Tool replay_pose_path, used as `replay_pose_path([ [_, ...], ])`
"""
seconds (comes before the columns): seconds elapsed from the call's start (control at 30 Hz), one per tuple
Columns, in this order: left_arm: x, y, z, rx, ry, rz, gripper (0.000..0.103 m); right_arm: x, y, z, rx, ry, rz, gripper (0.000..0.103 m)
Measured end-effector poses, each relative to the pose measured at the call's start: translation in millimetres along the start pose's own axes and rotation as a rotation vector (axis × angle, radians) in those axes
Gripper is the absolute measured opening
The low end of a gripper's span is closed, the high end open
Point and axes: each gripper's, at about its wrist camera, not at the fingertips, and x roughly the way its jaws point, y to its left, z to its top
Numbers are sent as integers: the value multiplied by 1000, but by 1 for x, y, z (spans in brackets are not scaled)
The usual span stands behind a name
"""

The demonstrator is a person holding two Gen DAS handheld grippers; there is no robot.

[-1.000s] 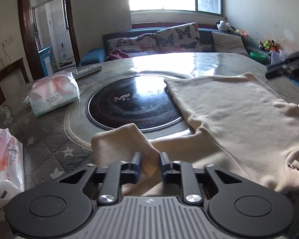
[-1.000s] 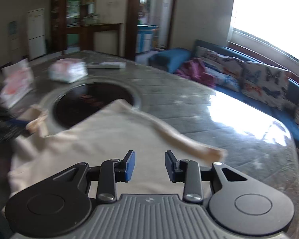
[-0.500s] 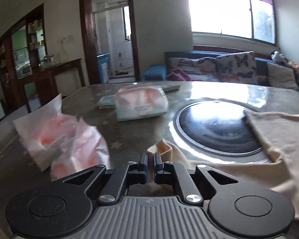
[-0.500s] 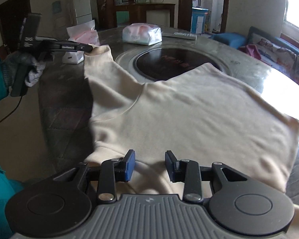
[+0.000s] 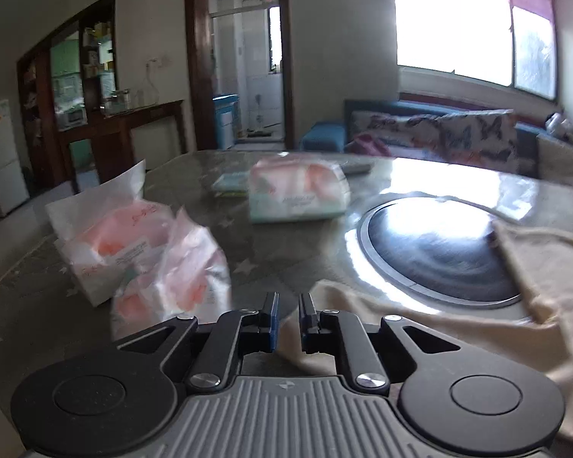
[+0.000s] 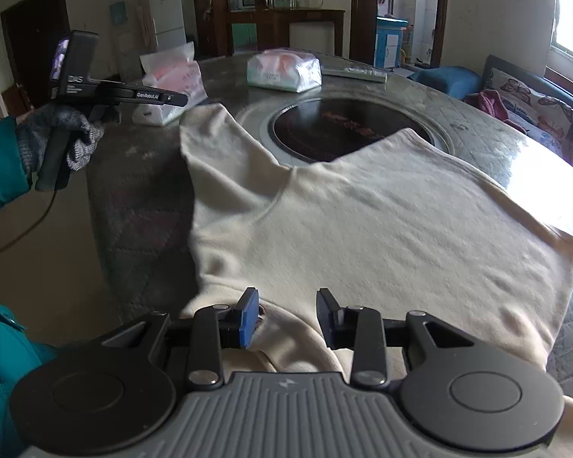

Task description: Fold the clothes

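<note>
Left claw (image 5: 286,315): has let go of the cream knit sweater (image 6: 363,221)'s sleeve since half a second ago; now parted.
Right claw (image 6: 286,315): still open over the collar.
Sweater: flat on the grey stone tabletop (image 5: 286,252).
Around: pink tissue packs (image 5: 149,252) at 10 o'clock.

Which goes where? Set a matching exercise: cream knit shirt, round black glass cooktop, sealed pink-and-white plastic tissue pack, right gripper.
1. cream knit shirt
2. round black glass cooktop
3. sealed pink-and-white plastic tissue pack
4. right gripper

A. open, over the shirt's near edge
B. partly under cloth
C. spread flat, one sleeve out
D. lying beyond the cooktop

Pairs: 1-C; 2-B; 3-D; 4-A
</note>
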Motion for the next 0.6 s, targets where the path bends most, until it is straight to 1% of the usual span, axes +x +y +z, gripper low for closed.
replay_pose_path([
  [0.1, -8, -27, 1, 30, 12, -119, 12, 4, 0, 0, 8, 1, 11, 33],
  [0.17, -6, -46, -2, 39, 37, -212, 12, 7, 1, -2, 11, 5, 16, 33],
  [0.23, 3, -65, -8, 59, 79, -273, 12, 9, 2, -3, 10, 7, 19, 33],
  [0.27, 9, -72, -11, 74, 93, -283, 12, 9, 2, -4, 10, 8, 20, 34],
  [0.3, 14, -78, -15, 91, 106, -287, 12, 10, 3, -5, 11, 10, 23, 33],
  [0.37, 26, -82, -18, 111, 109, -268, 12, 8, 3, -6, 8, 19, 31, 34],
  [0.4, 32, -83, -20, 120, 108, -256, 14, 8, 4, -6, 3, 22, 33, 34],
  [0.5, 45, -79, -18, 166, 70, -163, 14, 6, 6, -6, -15, 29, 37, 34],
  [0.6, 49, -69, -13, 144, 75, -128, 14, 5, 7, -6, -29, 31, 38, 34],
])
